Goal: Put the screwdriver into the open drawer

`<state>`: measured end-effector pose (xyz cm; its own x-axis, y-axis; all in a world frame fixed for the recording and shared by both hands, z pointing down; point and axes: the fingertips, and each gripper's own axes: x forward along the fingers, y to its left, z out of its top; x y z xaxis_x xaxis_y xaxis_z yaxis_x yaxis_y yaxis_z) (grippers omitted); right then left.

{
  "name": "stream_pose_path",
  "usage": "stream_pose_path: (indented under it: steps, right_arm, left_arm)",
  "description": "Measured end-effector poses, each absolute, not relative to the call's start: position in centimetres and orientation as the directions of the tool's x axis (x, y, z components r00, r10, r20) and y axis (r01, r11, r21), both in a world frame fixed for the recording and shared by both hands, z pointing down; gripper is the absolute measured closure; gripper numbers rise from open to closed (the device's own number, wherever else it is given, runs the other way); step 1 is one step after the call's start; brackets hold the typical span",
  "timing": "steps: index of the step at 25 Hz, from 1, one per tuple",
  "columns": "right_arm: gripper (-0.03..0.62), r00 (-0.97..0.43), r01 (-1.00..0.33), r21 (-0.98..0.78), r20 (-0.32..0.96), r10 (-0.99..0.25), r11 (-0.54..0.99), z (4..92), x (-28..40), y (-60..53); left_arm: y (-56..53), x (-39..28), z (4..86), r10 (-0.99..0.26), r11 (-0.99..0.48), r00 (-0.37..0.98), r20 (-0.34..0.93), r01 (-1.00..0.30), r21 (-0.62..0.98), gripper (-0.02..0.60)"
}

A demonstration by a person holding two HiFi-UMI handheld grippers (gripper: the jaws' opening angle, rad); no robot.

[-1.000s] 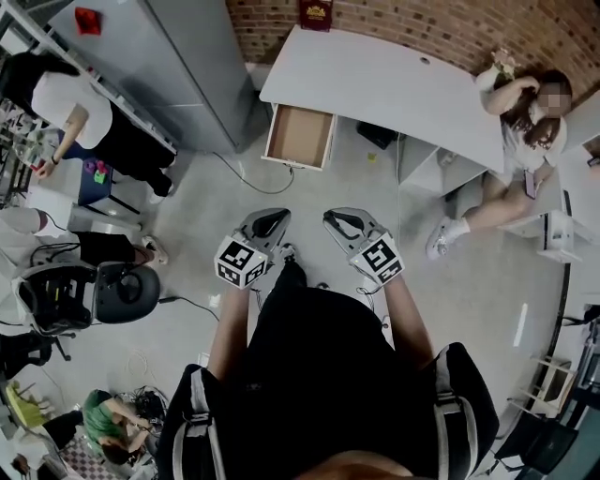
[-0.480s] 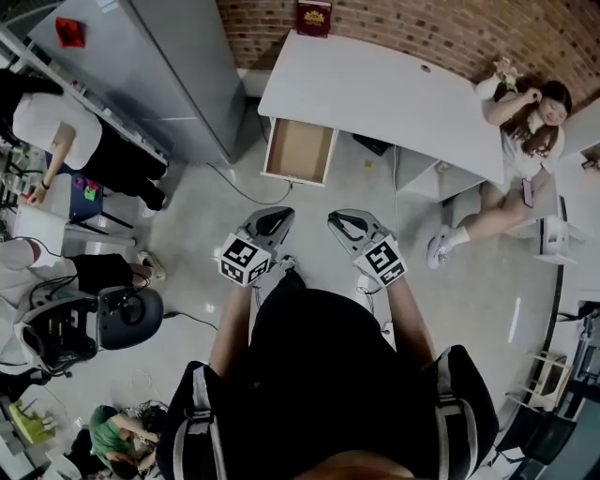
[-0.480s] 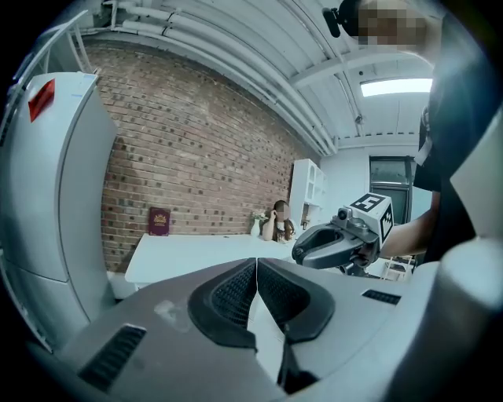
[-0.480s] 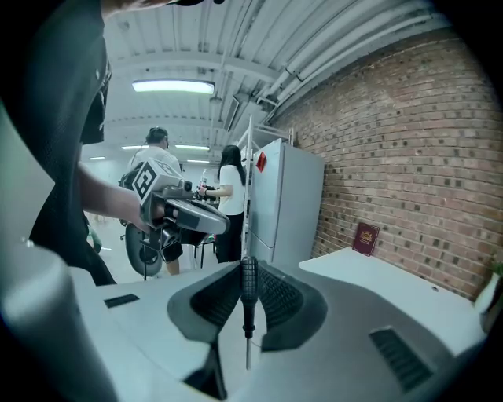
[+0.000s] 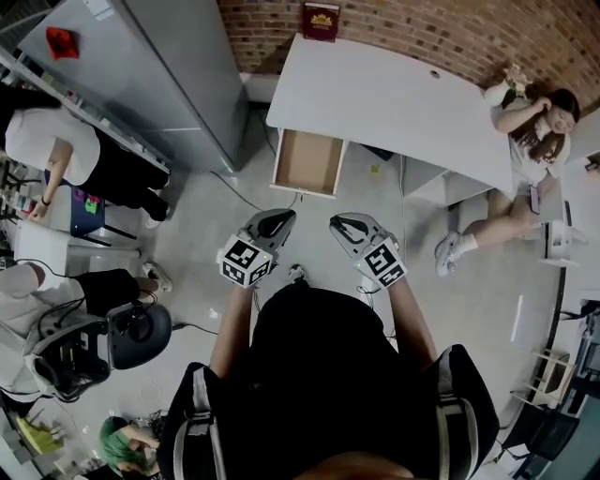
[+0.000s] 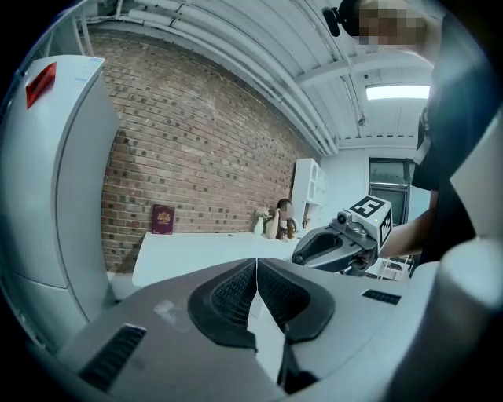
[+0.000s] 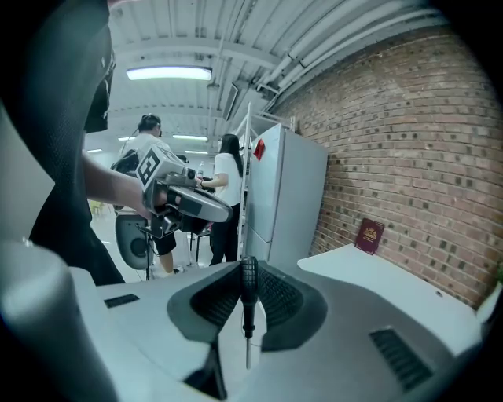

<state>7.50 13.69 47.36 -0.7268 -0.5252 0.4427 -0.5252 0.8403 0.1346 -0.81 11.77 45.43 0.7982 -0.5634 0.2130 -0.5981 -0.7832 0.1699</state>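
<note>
A black-handled screwdriver (image 7: pixel 247 284) stands upright between the pads of my right gripper (image 7: pixel 248 297), shaft pointing down; the jaws are shut on its handle. My left gripper (image 6: pixel 256 289) is shut, its pads meeting with nothing between them. In the head view both grippers, left (image 5: pixel 274 223) and right (image 5: pixel 341 225), hang side by side over the floor, short of the open wooden drawer (image 5: pixel 307 161). The drawer is pulled out from the white desk (image 5: pixel 394 94) and looks empty.
A tall grey fridge (image 5: pixel 159 75) stands left of the desk. A red book (image 5: pixel 321 21) leans on the brick wall. One person sits at the desk's right end (image 5: pixel 525 141), another stands at the left (image 5: pixel 66 141). An office chair (image 5: pixel 131 333) and a cable (image 5: pixel 244 183) are on the floor.
The desk and open drawer have drawn nearer in the head view as I move toward them. Both grippers keep the same stance, the right one still holding the screwdriver.
</note>
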Motion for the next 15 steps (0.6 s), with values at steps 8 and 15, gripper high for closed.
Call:
stream_pose_path:
  steps: [8,15]
  right_arm:
    - [0.474,-0.710,-0.500,0.169,0.482,-0.514,0.849,48.7,4.6,11.0]
    - [0.474,-0.705,-0.503,0.159,0.494,-0.510,0.849,49.4,3.6,9.7]
  left_arm:
    - [8.3,-3.5,45.7,-0.556,-0.790,0.807,0.199,-0.588,0.174,0.565]
    - [7.1,-4.5,46.3,-0.549,-0.792,0.811,0.203,-0.582,0.183,0.565]
